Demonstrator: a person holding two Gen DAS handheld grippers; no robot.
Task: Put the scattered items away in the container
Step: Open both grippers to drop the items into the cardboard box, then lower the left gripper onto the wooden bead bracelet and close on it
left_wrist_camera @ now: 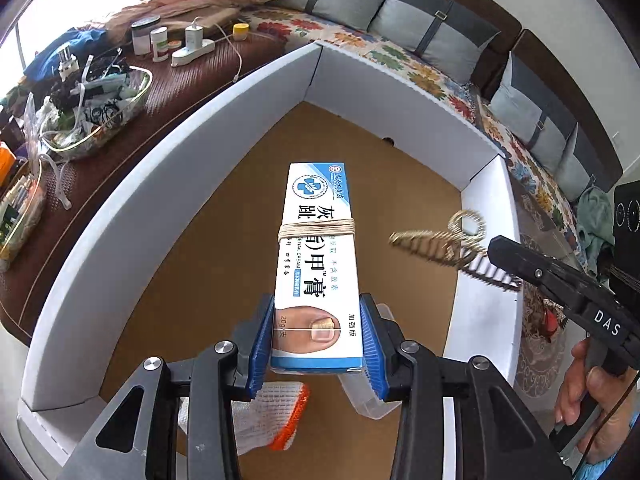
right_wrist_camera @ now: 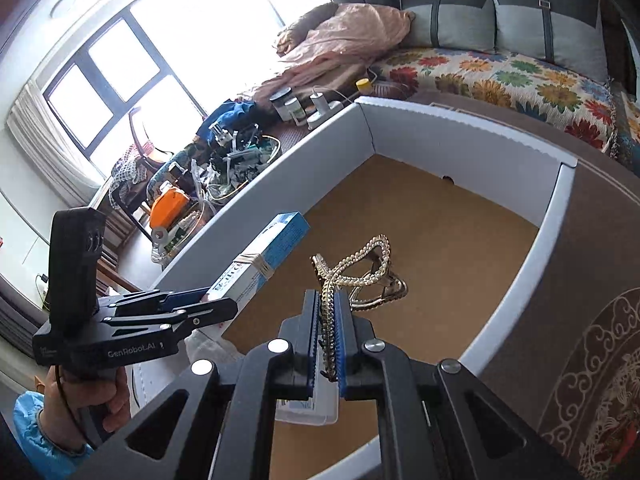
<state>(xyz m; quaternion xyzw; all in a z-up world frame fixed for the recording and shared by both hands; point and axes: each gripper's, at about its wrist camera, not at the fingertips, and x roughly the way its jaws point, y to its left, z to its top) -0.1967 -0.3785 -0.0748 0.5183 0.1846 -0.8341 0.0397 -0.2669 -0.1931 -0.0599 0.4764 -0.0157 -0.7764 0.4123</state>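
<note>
My left gripper [left_wrist_camera: 318, 344] is shut on a white and blue nail cream box [left_wrist_camera: 316, 256] bound with a rubber band, held above the brown floor of the white-walled container [left_wrist_camera: 168, 168]. My right gripper [right_wrist_camera: 326, 340] is shut on a gold pearl-studded hair clip [right_wrist_camera: 360, 272], also over the container [right_wrist_camera: 420, 128]. The clip [left_wrist_camera: 444, 240] shows at the right of the left wrist view, and the box [right_wrist_camera: 264, 256] at the left of the right wrist view. A white glove with an orange cuff [left_wrist_camera: 272, 416] and a clear plastic case [left_wrist_camera: 368, 400] lie in the container below the left gripper.
A dark table holds a glass bowl of clutter [left_wrist_camera: 92, 108], jars and a power strip [left_wrist_camera: 188, 50] beyond the container's left wall. A sofa with a flowered cover [right_wrist_camera: 500, 76] and grey cushions runs behind. A patterned rug [right_wrist_camera: 600, 400] lies to the right.
</note>
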